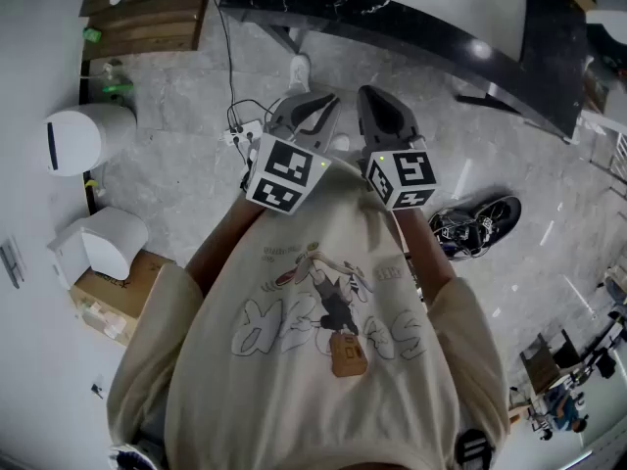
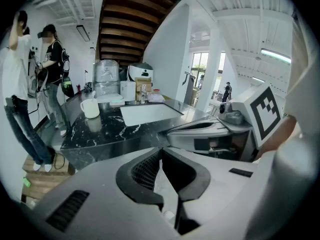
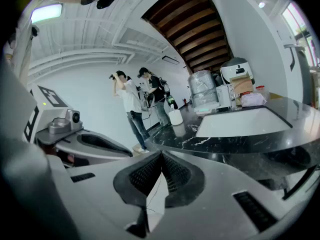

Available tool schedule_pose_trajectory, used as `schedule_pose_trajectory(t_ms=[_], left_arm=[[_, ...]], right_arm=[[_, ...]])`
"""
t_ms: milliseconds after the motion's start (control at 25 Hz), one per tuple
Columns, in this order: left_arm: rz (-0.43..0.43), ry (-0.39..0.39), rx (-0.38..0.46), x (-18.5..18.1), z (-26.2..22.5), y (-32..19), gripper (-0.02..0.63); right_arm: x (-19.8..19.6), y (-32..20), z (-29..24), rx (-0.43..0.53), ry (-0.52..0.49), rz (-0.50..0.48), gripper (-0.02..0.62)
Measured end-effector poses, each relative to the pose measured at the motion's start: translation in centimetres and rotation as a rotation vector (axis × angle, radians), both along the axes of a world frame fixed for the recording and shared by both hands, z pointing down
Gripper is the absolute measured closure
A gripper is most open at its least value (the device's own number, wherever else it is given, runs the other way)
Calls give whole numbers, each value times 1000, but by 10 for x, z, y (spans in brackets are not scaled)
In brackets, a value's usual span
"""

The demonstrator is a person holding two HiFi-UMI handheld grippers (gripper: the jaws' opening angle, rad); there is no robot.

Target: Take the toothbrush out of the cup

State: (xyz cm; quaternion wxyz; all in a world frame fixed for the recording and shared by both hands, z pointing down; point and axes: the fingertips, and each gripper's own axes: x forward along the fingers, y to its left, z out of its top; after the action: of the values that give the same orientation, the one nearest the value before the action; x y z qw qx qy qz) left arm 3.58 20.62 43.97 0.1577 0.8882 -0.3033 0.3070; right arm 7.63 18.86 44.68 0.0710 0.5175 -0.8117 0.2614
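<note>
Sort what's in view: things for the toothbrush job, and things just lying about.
Job: white cup (toothbrush not discernible); left gripper and right gripper, both shut, empty.
Lying about: sink, water jug, black shoes, cardboard box.

Right gripper with jaws closed together on nothing, black marble counter beyond, white basin set in it, white cup at its far end (contents unclear), two people standing behind
</note>
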Motion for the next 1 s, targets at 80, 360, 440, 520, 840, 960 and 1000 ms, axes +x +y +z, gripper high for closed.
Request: schedule_pose_trajectory(t_ms=[80, 360, 440, 520, 840, 960, 1000], left_arm=[[-35, -3, 46, -3, -8, 17, 578], [-73, 68, 34, -6, -22, 59, 591], [-60, 50, 67, -5, -27, 61, 591], [-59, 57, 93, -5, -34, 59, 591], [-108, 72, 55, -18, -32, 59, 591], [-94, 89, -1, -23, -24, 57, 591], [-85, 98, -16, -24, -22, 55, 591]], right_arm=[[-5, 19, -4, 0, -19, -14, 577], [-15, 67, -24, 18, -54, -8, 577], [-12, 69, -28, 24, -58, 9, 577], [-8, 68, -33, 33, -53, 21, 577], [-21, 69, -40, 46, -92, -1, 575], [-26, 62, -32, 19, -117, 13, 575], [-28, 59, -30, 10, -117, 18, 575]])
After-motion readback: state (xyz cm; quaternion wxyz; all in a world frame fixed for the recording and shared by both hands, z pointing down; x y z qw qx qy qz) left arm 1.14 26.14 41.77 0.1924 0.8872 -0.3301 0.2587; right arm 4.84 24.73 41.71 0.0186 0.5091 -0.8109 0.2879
